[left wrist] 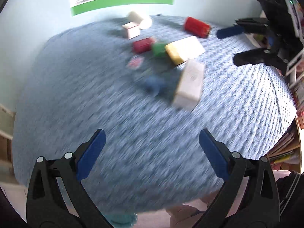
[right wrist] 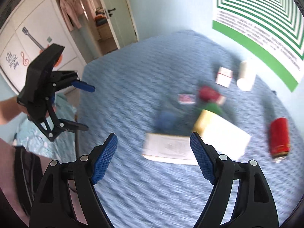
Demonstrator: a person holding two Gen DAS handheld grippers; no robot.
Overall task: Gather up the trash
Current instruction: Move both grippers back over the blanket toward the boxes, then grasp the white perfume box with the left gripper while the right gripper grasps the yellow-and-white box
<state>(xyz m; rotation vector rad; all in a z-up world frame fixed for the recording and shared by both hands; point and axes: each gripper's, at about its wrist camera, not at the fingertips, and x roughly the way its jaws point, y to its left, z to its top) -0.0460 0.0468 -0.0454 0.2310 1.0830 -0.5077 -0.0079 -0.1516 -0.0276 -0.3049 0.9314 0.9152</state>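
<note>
Both tools released, empty: left tool [left wrist: 152, 148] and right tool [right wrist: 153, 152] hover above blue bedspread [right wrist: 142, 76], trash ahead

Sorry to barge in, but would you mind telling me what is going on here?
A person holds a tool in each hand over a blue bedspread strewn with trash: a red can, white boxes, a pale cup and smaller bits. The left tool and right tool are both open and empty. Nothing is picked up yet, and the views are motion-blurred.
</note>
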